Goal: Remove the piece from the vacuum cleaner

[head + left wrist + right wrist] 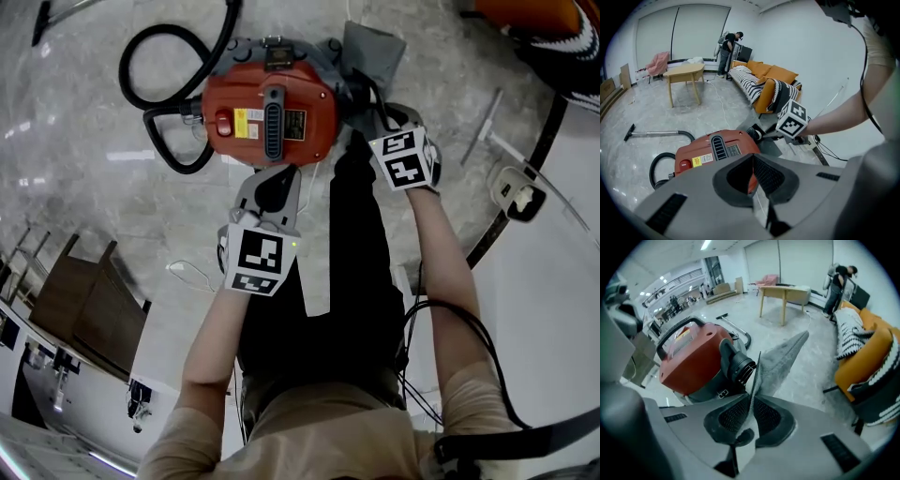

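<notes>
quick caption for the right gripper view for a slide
Right gripper shut on a grey fabric piece beside the red vacuum cleaner.

Bright, even indoor light fills all three views. Ceiling strips [707,244] glow at the top of the right gripper view, and the polished floor [75,141] carries pale glare streaks. Both gripper views bulge fish-eye, with black corners. The left gripper [753,160] is soft close up. So are the right gripper [751,401], its fingers [731,416] and the near end of the grey cloth piece [783,357] they pinch.

Glossy plastic vacuum cleaner [234,98]; matt cloth piece [783,359]
</notes>
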`<state>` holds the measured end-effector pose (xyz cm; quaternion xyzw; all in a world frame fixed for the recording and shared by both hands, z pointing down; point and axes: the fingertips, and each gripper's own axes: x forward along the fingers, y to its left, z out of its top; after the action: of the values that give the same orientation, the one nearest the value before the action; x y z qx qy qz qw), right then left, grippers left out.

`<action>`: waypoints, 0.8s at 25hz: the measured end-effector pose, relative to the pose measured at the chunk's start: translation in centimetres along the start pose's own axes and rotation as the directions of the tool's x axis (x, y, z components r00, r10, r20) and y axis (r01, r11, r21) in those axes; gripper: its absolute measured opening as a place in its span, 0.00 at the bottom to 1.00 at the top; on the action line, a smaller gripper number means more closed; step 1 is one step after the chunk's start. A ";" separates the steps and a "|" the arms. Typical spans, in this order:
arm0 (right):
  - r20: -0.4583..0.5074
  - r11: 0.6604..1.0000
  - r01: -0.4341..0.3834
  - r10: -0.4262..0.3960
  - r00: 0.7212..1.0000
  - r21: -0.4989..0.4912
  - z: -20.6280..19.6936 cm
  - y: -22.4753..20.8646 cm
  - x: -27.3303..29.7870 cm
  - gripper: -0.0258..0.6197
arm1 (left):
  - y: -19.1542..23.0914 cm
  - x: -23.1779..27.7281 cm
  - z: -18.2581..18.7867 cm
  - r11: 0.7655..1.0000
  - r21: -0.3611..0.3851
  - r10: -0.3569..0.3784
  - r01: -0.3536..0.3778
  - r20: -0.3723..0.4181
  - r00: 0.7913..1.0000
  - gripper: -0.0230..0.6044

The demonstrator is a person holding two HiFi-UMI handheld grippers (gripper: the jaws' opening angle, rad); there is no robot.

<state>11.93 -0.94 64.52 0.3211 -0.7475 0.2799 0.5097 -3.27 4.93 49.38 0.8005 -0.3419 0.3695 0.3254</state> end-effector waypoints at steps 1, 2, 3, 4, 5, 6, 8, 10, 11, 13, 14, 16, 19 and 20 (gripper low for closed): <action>0.014 0.998 0.032 -0.031 0.999 -0.050 0.0 -0.1 0.0 0.09 | 0.0 0.0 0.1 1.000 0.000 0.001 -0.001 0.003 1.000 0.04; 0.028 0.993 0.062 -0.060 0.998 -0.097 -0.1 -0.1 0.0 0.09 | 0.1 -0.1 0.1 1.000 0.000 0.002 -0.002 0.005 1.000 0.04; 0.039 0.989 0.084 -0.080 0.996 -0.126 -0.1 -0.1 0.1 0.09 | 0.1 -0.1 0.2 1.000 -0.001 0.002 -0.002 0.006 1.000 0.04; 0.043 0.987 0.095 -0.090 0.995 -0.131 -0.2 -0.1 0.1 0.09 | 0.1 -0.1 0.1 1.000 -0.003 0.002 -0.002 0.006 1.000 0.04; 0.041 0.989 0.094 -0.090 0.995 -0.113 -0.2 -0.2 0.2 0.09 | 0.2 -0.1 0.1 1.000 -0.005 0.003 -0.003 0.006 1.000 0.04; 0.037 0.994 0.084 -0.081 0.996 -0.074 -0.2 -0.2 0.3 0.09 | 0.3 -0.1 0.0 1.000 -0.008 0.004 -0.004 0.004 1.000 0.04; 0.038 0.997 0.031 -0.033 0.999 0.071 -0.2 -0.4 0.4 0.09 | 0.4 0.0 -0.2 1.000 -0.013 0.006 -0.006 0.000 1.000 0.04; 0.057 0.970 -0.032 0.019 0.998 0.239 -0.2 -0.5 0.4 0.09 | 0.2 0.0 -0.2 1.000 -0.014 0.003 -0.003 -0.002 1.000 0.04; 0.069 0.954 -0.048 0.029 0.997 0.295 -0.3 -0.5 0.4 0.09 | 0.1 0.0 -0.2 1.000 -0.017 -0.001 0.001 0.000 1.000 0.04; 0.096 0.919 -0.070 0.035 0.995 0.388 -0.4 -0.5 0.5 0.09 | -0.1 0.0 0.1 0.999 -0.049 -0.014 0.014 0.012 1.000 0.04; 0.118 0.878 -0.098 0.047 0.992 0.469 -0.4 -0.5 0.6 0.09 | -0.2 0.1 0.3 0.997 -0.077 -0.022 0.024 0.022 1.000 0.04; 0.180 0.729 -0.180 0.079 0.980 0.660 -0.2 -0.6 0.5 0.09 | -0.3 0.2 0.9 0.993 -0.116 -0.032 0.036 0.043 0.999 0.04; 0.252 0.543 -0.273 0.114 0.961 0.795 0.1 -0.6 0.3 0.09 | -0.6 0.4 1.1 0.993 -0.112 -0.035 0.040 0.047 0.998 0.04; 0.264 0.508 -0.291 0.126 0.956 0.811 0.1 -0.5 0.3 0.09 | -0.8 0.4 1.0 0.993 -0.111 -0.038 0.042 0.045 0.998 0.04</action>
<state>12.17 -1.43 64.84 0.4564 -0.5937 0.6354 0.1884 -2.08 4.44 48.97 0.7955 -0.3527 0.3259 0.3696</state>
